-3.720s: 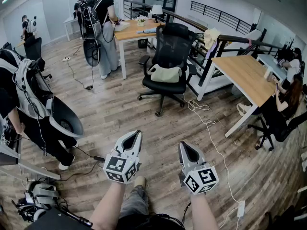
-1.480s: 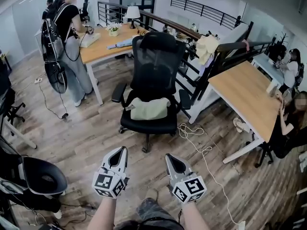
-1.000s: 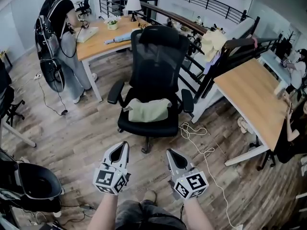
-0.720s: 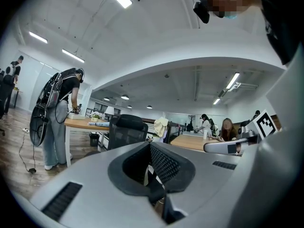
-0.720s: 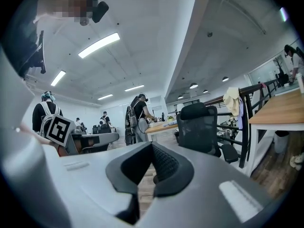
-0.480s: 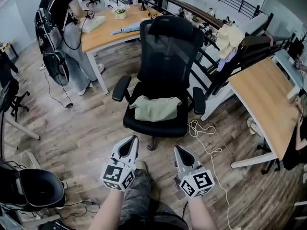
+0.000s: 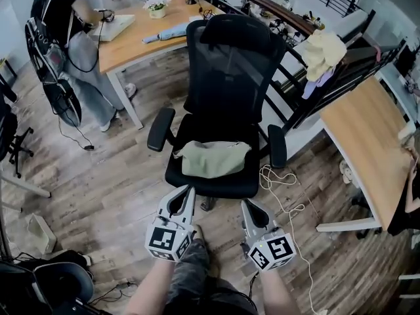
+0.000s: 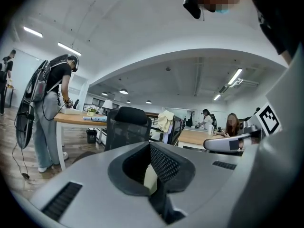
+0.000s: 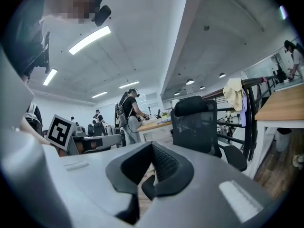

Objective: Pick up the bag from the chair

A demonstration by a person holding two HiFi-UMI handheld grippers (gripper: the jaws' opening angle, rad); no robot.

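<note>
An olive-beige bag (image 7: 213,158) lies flat on the seat of a black mesh office chair (image 7: 226,77) in the head view. My left gripper (image 7: 186,192) is held just short of the seat's front edge, below the bag, apart from it. My right gripper (image 7: 248,205) hovers beside it, near the seat's front right corner. Both look shut with nothing held. In the left gripper view, past the left gripper (image 8: 151,148), the chair back (image 8: 126,127) rises ahead and a pale sliver of bag shows. The right gripper view has the right gripper (image 9: 152,148) below the chair (image 9: 192,122).
A wooden desk (image 7: 131,41) stands at the back left with a person (image 7: 65,18) beside it. Another wooden desk (image 7: 367,130) is at the right. A white cable (image 7: 282,189) trails on the floor right of the chair. Clothes (image 7: 321,51) hang on a black railing behind.
The chair and bag have come much closer over the frames. Both grippers have moved forward, from well short of the chair to just before the seat's front edge.
</note>
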